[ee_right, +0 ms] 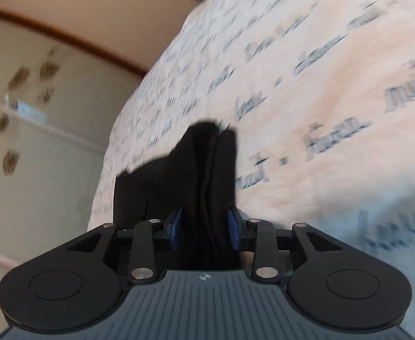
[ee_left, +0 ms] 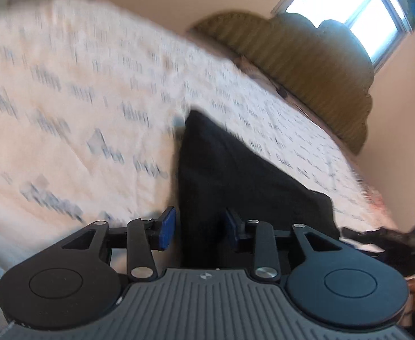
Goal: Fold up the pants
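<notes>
Both views blurred, hands in motion. Black soft fabric pants (ee_left: pixel 221 175) are lifted off the bed with its cream quilted cover printed with blue-grey lettering (ee_left: pixel 80 107), hanging from both tools. Left tool (ee_left: pixel 200 228): blue pads (ee_left: pixel 167 226) partway apart with a bunch of black cloth between them; it looks clamped on the cloth, though the left pad's contact is not quite clear. Right tool (ee_right: pixel 204 231): blue pads pressed on a thick gathered fold of the same pants (ee_right: pixel 204 170), clamped. Handling guess: light, limp, no stiffness, drapes and bunches, not fragile, may slip if only one layer is pinched. Best hold is at an edge or corner through all layers, one tool per corner, so the cloth stays spread. Olive ribbed headboard (ee_left: pixel 306 65) and window (ee_left: pixel 357 8) behind.
</notes>
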The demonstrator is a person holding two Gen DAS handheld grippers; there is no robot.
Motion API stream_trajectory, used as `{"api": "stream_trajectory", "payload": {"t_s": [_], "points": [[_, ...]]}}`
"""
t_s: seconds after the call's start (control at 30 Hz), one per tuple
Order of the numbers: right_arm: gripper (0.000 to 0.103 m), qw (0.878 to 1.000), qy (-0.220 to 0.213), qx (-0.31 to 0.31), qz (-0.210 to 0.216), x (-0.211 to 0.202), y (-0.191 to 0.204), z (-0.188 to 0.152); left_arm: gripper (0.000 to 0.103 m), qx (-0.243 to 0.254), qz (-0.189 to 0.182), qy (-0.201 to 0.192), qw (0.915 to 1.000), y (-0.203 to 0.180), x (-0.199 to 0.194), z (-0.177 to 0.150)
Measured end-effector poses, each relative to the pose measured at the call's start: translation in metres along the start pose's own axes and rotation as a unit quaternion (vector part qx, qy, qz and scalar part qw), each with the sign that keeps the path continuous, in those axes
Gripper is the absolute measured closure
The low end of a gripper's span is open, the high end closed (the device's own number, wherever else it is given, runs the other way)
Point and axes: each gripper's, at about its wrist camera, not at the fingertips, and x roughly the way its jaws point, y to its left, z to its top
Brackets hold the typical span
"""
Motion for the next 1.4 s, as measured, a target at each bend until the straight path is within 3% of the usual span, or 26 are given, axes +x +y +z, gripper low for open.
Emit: {"api": "stream_trajectory", "payload": {"t_s": [0.07,0.1,0.2,0.33,0.43,0.53,0.7,0.77,0.87,0.9,0.93,0.97,1.03,1.07,1.13,1.2,1.4], "points": [[0.068,0.998,-0.049,-0.028,-0.001,-0.020,0.016,-0.008,0.063,0.070,0.016,-0.051,0.9961,-0.022,-0.022,-0.001],[0.068,0.998,-0.051,-0.038,0.012,-0.023,0.025,-0.013,0.062,0.096,0.012,-0.067,0.9930,-0.033,-0.027,-0.003],[0.068,0.994,-0.035,-0.100,0.022,-0.008,0.063,-0.030,0.054,0.150,-0.008,-0.062,0.9868,-0.066,-0.019,-0.013],[0.068,0.966,-0.052,-0.239,-0.080,0.026,0.108,-0.064,0.055,0.193,0.045,-0.023,0.9799,-0.087,0.013,-0.049],[0.068,0.950,-0.040,-0.280,-0.134,0.041,0.106,-0.087,0.051,0.229,0.073,-0.040,0.9697,-0.087,0.020,-0.073],[0.068,0.947,-0.049,-0.291,-0.125,0.043,0.092,-0.096,0.049,0.223,0.081,-0.046,0.9704,-0.081,0.028,-0.074],[0.068,0.963,-0.043,-0.245,-0.100,0.032,0.088,-0.083,0.047,0.215,0.081,-0.045,0.9722,-0.080,0.027,-0.070],[0.067,0.966,-0.072,-0.223,-0.104,0.016,0.092,-0.085,0.045,0.208,0.082,-0.045,0.9736,-0.080,0.022,-0.069],[0.053,0.963,-0.091,-0.237,-0.087,0.004,0.100,-0.095,0.043,0.206,0.086,-0.046,0.9737,-0.081,0.022,-0.070],[0.039,0.961,-0.083,-0.245,-0.095,0.007,0.101,-0.098,0.042,0.210,0.089,-0.046,0.9724,-0.082,0.023,-0.071],[0.033,0.958,-0.068,-0.256,-0.110,0.015,0.100,-0.100,0.041,0.215,0.092,-0.046,0.9712,-0.083,0.025,-0.070],[0.033,0.953,-0.054,-0.270,-0.129,0.024,0.095,-0.103,0.040,0.217,0.093,-0.045,0.9706,-0.084,0.026,-0.070],[0.031,0.940,-0.074,-0.293,-0.159,0.029,0.087,-0.107,0.039,0.217,0.094,-0.044,0.9707,-0.085,0.025,-0.069],[0.030,0.942,-0.068,-0.277,-0.179,0.031,0.081,-0.104,0.039,0.217,0.093,-0.044,0.9708,-0.085,0.024,-0.069],[0.030,0.956,-0.074,-0.234,-0.160,0.022,0.076,-0.098,0.038,0.217,0.096,-0.045,0.9704,-0.084,0.022,-0.069],[0.030,0.961,-0.087,-0.209,-0.157,0.009,0.080,-0.098,0.037,0.216,0.101,-0.046,0.9702,-0.083,0.021,-0.069],[0.029,0.948,-0.126,-0.253,-0.149,-0.028,0.107,-0.120,0.037,0.217,0.117,-0.051,0.9677,-0.086,0.005,-0.072]]}}
